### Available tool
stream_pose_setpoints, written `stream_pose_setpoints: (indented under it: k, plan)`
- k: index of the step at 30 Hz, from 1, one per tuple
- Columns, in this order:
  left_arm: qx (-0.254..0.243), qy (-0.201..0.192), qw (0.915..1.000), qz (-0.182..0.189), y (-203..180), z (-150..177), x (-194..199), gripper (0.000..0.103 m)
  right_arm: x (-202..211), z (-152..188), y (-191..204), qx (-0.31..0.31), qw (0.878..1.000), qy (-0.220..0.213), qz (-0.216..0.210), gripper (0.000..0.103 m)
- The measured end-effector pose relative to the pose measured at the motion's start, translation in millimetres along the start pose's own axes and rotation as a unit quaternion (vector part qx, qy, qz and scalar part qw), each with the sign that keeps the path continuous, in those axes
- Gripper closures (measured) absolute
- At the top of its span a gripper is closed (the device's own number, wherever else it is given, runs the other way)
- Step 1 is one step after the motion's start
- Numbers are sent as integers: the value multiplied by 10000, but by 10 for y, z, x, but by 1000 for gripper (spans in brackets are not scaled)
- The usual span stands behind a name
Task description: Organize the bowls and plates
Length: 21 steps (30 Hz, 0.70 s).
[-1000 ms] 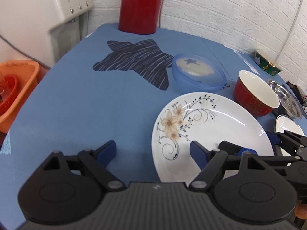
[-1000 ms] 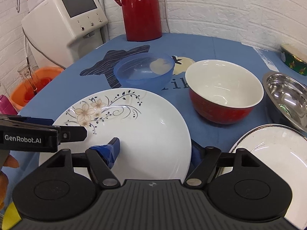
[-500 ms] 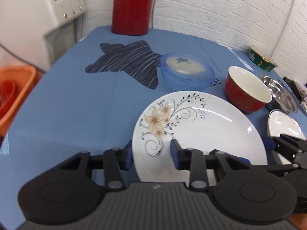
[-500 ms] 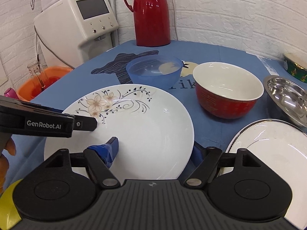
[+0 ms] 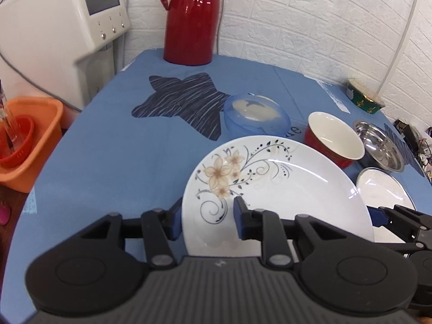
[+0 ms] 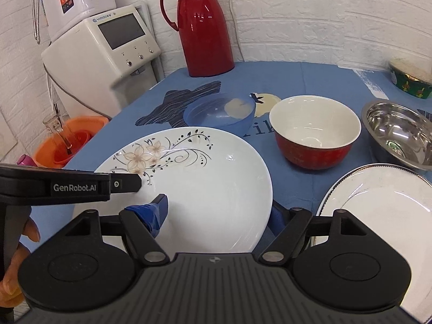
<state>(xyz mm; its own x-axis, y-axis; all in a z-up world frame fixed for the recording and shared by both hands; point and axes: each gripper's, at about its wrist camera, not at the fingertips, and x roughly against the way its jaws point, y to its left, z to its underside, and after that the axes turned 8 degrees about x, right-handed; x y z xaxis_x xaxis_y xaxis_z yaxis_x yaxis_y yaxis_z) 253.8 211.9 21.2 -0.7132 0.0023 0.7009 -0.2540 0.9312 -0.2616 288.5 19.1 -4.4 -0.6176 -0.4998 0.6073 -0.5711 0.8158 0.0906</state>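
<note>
Now the flower plate (image 5: 283, 194) sits between both claws, with its left edge in the left gripper (image 5: 206, 217) and its right edge in the right gripper (image 6: 218, 212). The left gripper's jaws have just been closing and now pinch the rim, one pad on top and one under. The right gripper's jaws stand wide around the other rim, and I cannot tell if they press it; the plain plate (image 6: 378, 205) lies just to the right.

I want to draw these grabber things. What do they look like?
Each tool is matte black plastic: a ribbed base, two round discs and jointed bars leading to two thin fingers with blue pads. The left tool has smooth blue pads; the right tool has one pad wrapped in crinkled blue tape. White lettering on the left tool's side reads GenRobot.AI. No cables or sleeves show.
</note>
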Motion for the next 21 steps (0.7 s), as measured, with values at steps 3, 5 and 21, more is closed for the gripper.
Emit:
stream_pose_setpoints:
  k: [3, 5, 21]
  plan:
    - [34, -5, 10000, 72, 16, 135, 196, 81, 155, 59, 58, -13, 10000, -86, 17, 40]
    - [29, -4, 10000, 68, 30, 260, 318, 80, 281, 116, 109, -32, 9999, -145, 8, 40]
    - [-51, 70, 10000, 33, 224, 1200, 880, 80, 928, 872, 635, -192, 9997, -149, 38, 40]
